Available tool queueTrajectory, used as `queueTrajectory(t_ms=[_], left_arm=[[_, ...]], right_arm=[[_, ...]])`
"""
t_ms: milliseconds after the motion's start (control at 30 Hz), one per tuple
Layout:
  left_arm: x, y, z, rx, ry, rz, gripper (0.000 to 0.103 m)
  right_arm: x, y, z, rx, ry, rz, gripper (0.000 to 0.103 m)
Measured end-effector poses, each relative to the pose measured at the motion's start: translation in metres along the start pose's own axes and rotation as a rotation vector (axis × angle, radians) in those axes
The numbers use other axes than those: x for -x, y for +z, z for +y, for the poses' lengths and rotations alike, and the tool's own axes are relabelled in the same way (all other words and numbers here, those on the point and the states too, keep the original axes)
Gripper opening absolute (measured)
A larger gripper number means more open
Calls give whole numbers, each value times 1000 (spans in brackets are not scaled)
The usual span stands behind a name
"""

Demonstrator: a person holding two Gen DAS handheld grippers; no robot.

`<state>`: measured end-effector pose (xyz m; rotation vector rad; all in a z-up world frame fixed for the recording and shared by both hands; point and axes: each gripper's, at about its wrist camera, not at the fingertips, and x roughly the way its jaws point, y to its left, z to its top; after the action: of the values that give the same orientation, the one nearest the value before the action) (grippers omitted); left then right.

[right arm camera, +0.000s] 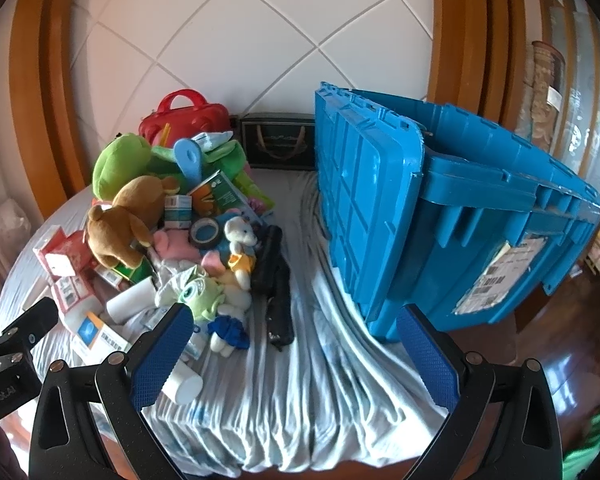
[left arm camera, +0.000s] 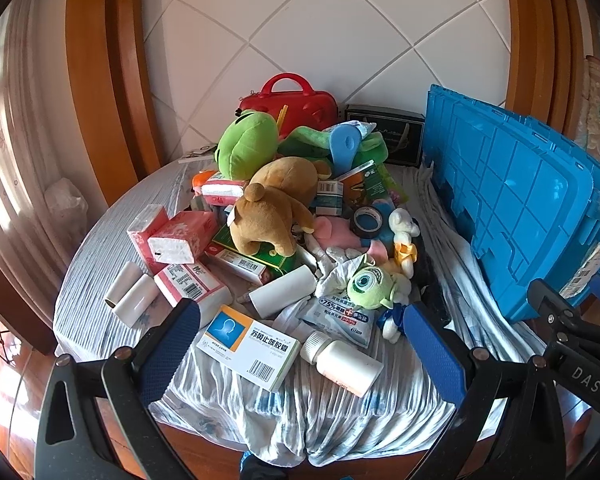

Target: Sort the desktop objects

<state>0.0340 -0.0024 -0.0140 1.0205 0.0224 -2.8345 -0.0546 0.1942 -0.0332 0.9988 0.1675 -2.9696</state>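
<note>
While both grippers, left and right, gape wide and empty, the wipes pack at twelve o'clock reads "75%"; the right gripper's body says "DAS".

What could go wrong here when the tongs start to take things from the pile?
1. The brown bear lies on top of boxes in the pile; pulling a box from under it may tip toys over.
2. The white bottle lies on its side on the wrinkled cloth near the edge; a nudge might roll it off.
3. The blue crate has its lid leaning open toward the pile; the right tongs could bump it.
</note>
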Motion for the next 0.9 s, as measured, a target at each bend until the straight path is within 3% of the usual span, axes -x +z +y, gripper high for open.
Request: queueTrajectory(t_ms=[900], left_arm=[[-10, -15, 30, 76, 54, 55, 103]], right_arm=[[-14, -9, 14, 82, 48, 22, 103]])
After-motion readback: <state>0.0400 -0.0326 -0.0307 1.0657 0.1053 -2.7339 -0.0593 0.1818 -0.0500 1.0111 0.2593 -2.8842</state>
